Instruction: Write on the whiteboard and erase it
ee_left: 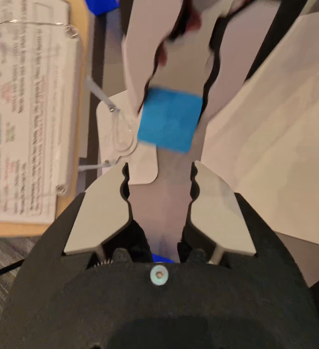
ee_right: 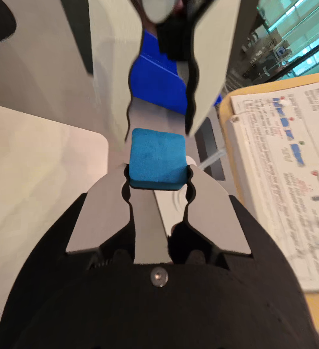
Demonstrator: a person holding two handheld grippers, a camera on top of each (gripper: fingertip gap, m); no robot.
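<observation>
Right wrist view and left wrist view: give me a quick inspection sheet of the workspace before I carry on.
Surface: grey table; white board lying on it.
Job's things: blue eraser between the right gripper's tips; no marker seen.
Clutter: printed sheet on a tan board; dark blue box.
Grippers: right gripper pressed on the eraser's sides; left gripper open, holding nothing, facing the eraser.
Cables: nothing seen.
Surroundings: glass partition behind the table.

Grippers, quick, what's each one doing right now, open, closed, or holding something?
Left gripper: open, nothing between its fingers.
Right gripper: closed on the blue eraser, fingers pressing both its sides.
</observation>
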